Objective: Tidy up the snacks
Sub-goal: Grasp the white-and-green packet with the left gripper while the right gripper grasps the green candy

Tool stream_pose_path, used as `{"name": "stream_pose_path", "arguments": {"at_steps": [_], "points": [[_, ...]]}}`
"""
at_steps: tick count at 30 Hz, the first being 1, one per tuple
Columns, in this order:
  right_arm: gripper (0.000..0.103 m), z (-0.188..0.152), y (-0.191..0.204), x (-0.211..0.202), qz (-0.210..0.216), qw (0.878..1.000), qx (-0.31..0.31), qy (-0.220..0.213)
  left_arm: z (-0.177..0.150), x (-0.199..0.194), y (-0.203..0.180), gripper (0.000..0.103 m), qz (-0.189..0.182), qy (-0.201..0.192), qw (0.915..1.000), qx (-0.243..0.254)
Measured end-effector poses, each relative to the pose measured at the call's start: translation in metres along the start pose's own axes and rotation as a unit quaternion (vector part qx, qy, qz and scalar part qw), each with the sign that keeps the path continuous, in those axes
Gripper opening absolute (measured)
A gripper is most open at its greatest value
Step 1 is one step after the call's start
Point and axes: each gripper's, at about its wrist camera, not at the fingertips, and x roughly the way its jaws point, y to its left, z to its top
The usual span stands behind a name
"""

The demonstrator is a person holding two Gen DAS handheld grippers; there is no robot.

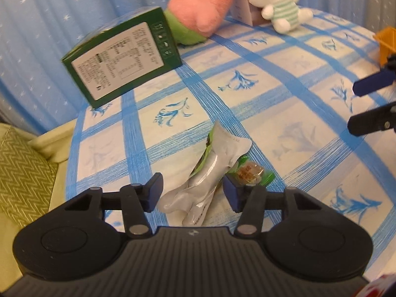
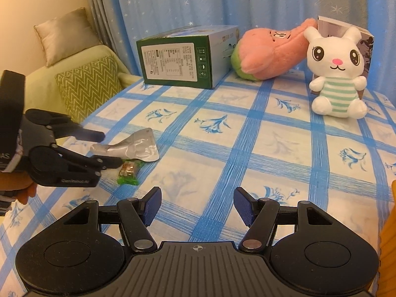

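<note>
A crumpled silver snack pouch (image 1: 212, 170) lies on the blue-checked tablecloth (image 1: 284, 113), one end between the fingers of my open left gripper (image 1: 193, 193). A small green-wrapped snack (image 1: 252, 173) lies beside it, by the right finger. The right wrist view shows the pouch (image 2: 131, 146), the green snack (image 2: 128, 170) and the left gripper (image 2: 109, 148) around them, at left. My right gripper (image 2: 196, 205) is open and empty above the cloth, and it also shows at the right edge of the left wrist view (image 1: 363, 106).
A green carton (image 2: 188, 57) lies at the back of the table. A pink plush (image 2: 272, 52), a white bunny plush (image 2: 336, 74) and a paper bag (image 2: 346, 27) are at the back right. An orange basket (image 1: 386, 42) is at right. A sofa with cushions (image 2: 86, 86) stands left.
</note>
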Motion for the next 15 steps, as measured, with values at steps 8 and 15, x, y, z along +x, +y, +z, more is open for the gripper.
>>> {"name": "stream_pose_path", "arguments": {"at_steps": [8,15], "points": [[0.065,0.004,-0.001,0.007,0.01,1.0,0.013,-0.002,0.0,0.008,0.007,0.025,-0.039,-0.006,0.9985,-0.038],[0.064,0.007,0.014,0.017,0.031,0.999,0.004,-0.006,0.001,0.006,0.024,0.024,-0.032,0.018,0.992,-0.12]]}}
